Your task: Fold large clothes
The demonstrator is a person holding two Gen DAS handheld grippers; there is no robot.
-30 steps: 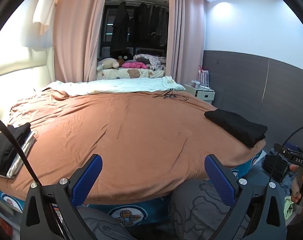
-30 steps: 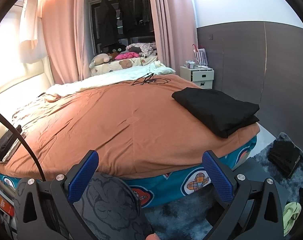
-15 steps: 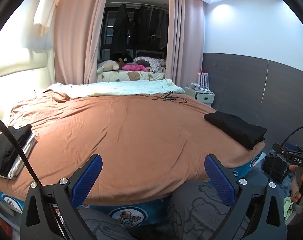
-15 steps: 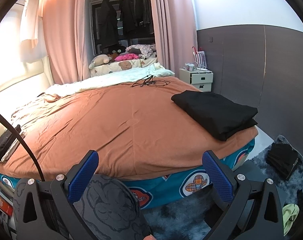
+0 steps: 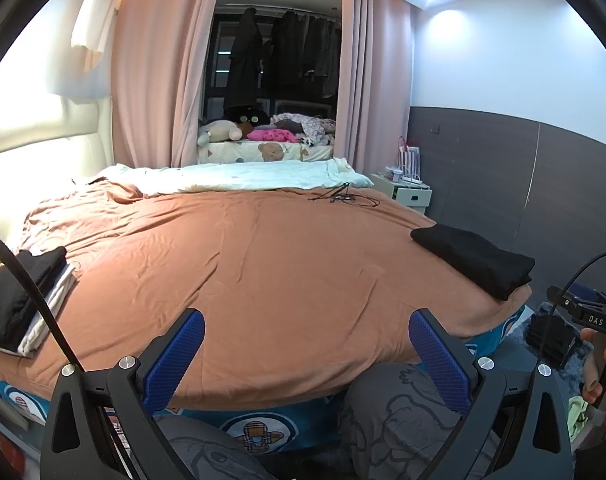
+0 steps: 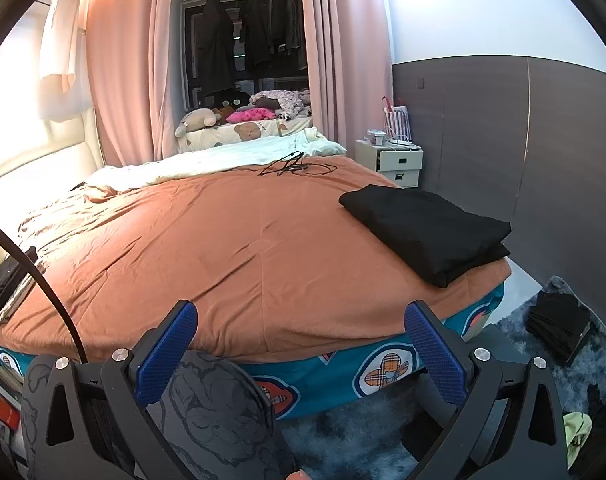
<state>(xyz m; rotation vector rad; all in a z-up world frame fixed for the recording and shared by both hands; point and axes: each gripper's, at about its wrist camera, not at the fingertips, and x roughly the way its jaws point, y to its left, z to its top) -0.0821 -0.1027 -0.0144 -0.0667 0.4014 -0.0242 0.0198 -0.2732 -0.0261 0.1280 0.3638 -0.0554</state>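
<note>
A folded black garment (image 5: 475, 258) lies on the right edge of the orange bed cover (image 5: 263, 264); it also shows in the right wrist view (image 6: 427, 226). A stack of folded black and white clothes (image 5: 21, 300) lies at the bed's left edge, also in the right wrist view (image 6: 7, 286). My left gripper (image 5: 307, 330) is open and empty, held in front of the bed's near edge. My right gripper (image 6: 301, 324) is open and empty, also in front of the near edge, left of the black garment.
Cables (image 6: 295, 166) lie on the far part of the bed by a white duvet (image 5: 239, 176). A white nightstand (image 6: 399, 162) stands at the far right. A dark pile (image 6: 557, 326) lies on the floor rug. My knees in grey trousers (image 5: 399, 412) are below the grippers.
Both cameras have tilted or drawn back slightly, so the bed sits a little lower in view. Both grippers stay open and empty; nothing on the bed has moved.
</note>
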